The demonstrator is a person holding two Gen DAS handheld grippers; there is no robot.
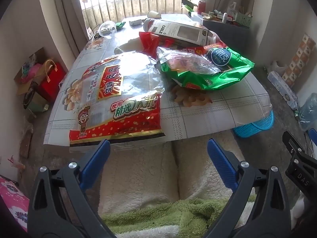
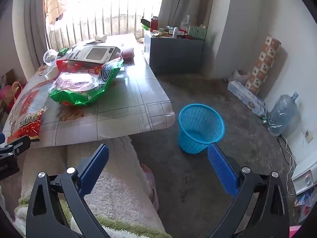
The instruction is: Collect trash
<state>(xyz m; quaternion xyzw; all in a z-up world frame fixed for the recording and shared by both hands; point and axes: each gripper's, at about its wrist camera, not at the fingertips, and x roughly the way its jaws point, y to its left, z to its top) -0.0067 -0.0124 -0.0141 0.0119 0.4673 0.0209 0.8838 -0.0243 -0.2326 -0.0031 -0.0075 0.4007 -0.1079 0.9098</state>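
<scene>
While both my grippers hang low over my lap, short of the table (image 1: pixel 198 111), neither holds anything: the left gripper (image 1: pixel 158 148) has its blue fingers (image 1: pixel 97 158) spread wide, and the right gripper (image 2: pixel 158 154) is just as wide. On the table's near left corner lies the big red rice-cracker bag (image 1: pixel 118 99), flat, its long axis running from the near edge away toward the window. Beside it to the right, the green snack bag (image 1: pixel 204 69) lies crosswise, its crimped end pointing right, overlapping a red wrapper (image 1: pixel 148 41) and the white cable box (image 1: pixel 182 32). My blue waste basket (image 2: pixel 200 127) stands upright on the floor just off the table's right corner.
</scene>
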